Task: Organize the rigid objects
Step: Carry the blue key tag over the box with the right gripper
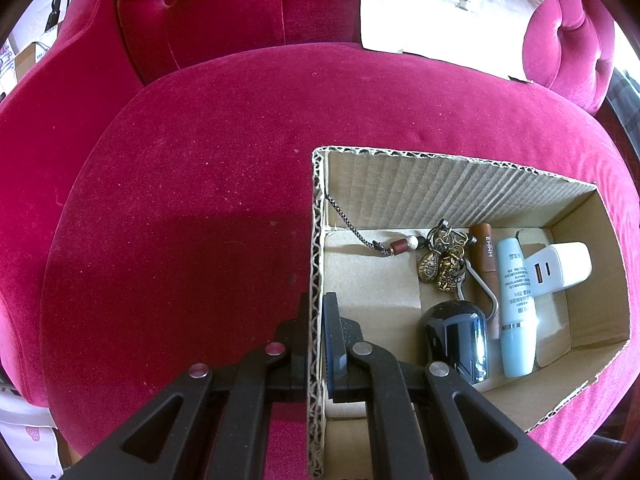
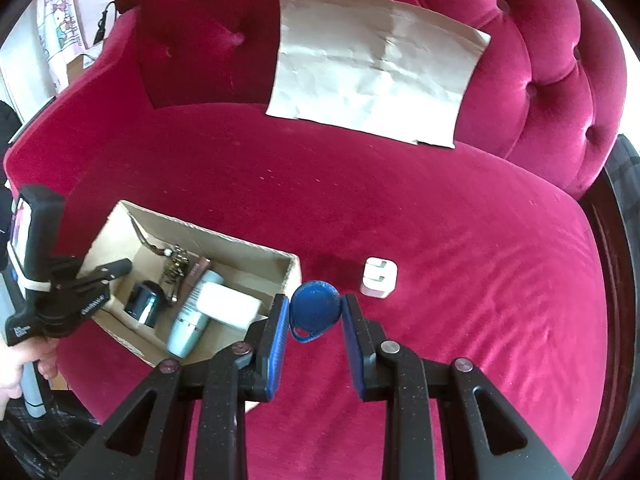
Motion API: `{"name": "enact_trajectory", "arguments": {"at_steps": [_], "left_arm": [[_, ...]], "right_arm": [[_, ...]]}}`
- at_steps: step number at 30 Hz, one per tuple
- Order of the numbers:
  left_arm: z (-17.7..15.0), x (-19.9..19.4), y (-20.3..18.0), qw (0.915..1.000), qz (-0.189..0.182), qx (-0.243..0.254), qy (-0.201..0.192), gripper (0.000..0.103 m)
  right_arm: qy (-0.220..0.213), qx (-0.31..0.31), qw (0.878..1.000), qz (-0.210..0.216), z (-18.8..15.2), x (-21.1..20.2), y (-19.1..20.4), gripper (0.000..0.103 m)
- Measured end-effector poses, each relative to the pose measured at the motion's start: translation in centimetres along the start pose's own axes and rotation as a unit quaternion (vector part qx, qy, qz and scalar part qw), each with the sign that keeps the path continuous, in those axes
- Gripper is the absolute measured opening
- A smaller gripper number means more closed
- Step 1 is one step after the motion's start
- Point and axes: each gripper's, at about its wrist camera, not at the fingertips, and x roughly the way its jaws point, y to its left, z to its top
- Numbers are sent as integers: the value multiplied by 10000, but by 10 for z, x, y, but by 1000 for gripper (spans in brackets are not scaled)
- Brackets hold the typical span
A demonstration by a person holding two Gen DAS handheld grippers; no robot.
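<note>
An open cardboard box (image 1: pixel 460 188) (image 2: pixel 192 232) sits on the red velvet seat. My left gripper (image 1: pixel 318 300) (image 2: pixel 80 292) is shut on the box's left wall, one finger inside and one outside. In the box lie a beaded keychain with brass charms (image 1: pixel 440 260), a brown tube (image 1: pixel 486 256), a pale blue tube (image 1: pixel 516 304) (image 2: pixel 192 316), a white charger (image 1: pixel 560 268) (image 2: pixel 228 304) and a shiny black object (image 1: pixel 456 340) (image 2: pixel 142 308). My right gripper (image 2: pixel 316 297) is shut on a round blue key fob (image 2: pixel 316 312), held above the seat just right of the box. A small white plug adapter (image 2: pixel 378 278) lies on the cushion beyond it.
A creased brown paper sheet (image 2: pixel 376 68) (image 1: pixel 440 8) leans against the tufted backrest. The red seat cushion (image 2: pixel 460 240) spreads wide to the right of the box. A person's hand (image 2: pixel 16 364) holds the left gripper's handle. A dark edge (image 2: pixel 616 240) borders the sofa at right.
</note>
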Motion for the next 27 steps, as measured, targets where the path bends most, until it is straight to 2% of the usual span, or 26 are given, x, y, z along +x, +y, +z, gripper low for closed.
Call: {"name": "enact_trajectory", "arguments": {"at_steps": [14, 27], "left_arm": [[0, 0, 0, 10000, 18, 25, -2, 4], [0, 0, 0, 10000, 10, 26, 0, 4]], "right_arm": [[-35, -367, 9988, 338, 11, 5, 43, 28], [125, -635, 9960, 619, 11, 23, 78, 28]]}}
